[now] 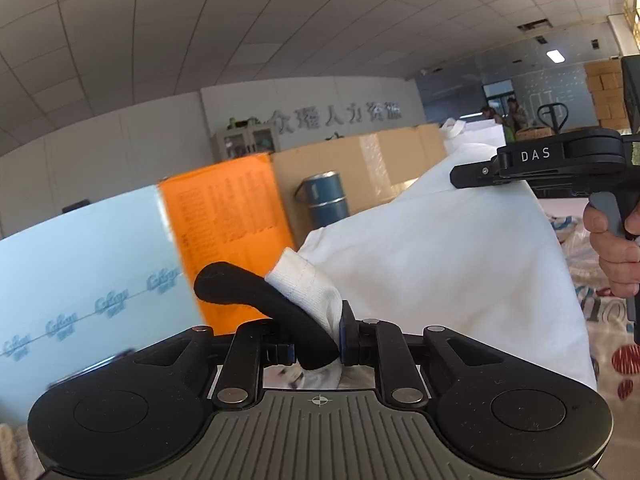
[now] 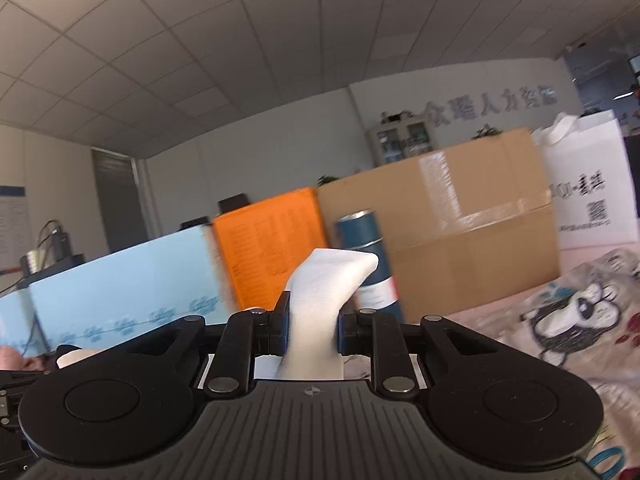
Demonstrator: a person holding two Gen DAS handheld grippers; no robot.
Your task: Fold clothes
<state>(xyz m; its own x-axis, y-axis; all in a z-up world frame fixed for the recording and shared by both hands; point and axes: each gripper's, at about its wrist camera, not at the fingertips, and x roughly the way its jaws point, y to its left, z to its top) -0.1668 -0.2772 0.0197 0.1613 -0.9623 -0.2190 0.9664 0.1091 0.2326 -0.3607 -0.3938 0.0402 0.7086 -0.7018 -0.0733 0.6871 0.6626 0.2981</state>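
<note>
While lifted, claws (image 1: 316, 340) clamping garment (image 1: 440, 280).

The orange box (image 2: 270, 240) stands just left of the cardboard box (image 2: 472, 216), with the canister (image 2: 366, 256) before it. A paper bag (image 2: 588, 184) stands right of the cardboard box, and the printed sheet (image 2: 560, 320) lies before it.

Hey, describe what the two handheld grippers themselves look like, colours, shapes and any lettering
Both are matte black. The left gripper has two round discs, silver pivot pins, a ribbed grey centre plate with a crosshair mark, and blue-edged pads. The right gripper matches it; seen from the side it reads DAS in white, with a grey trigger.
</note>
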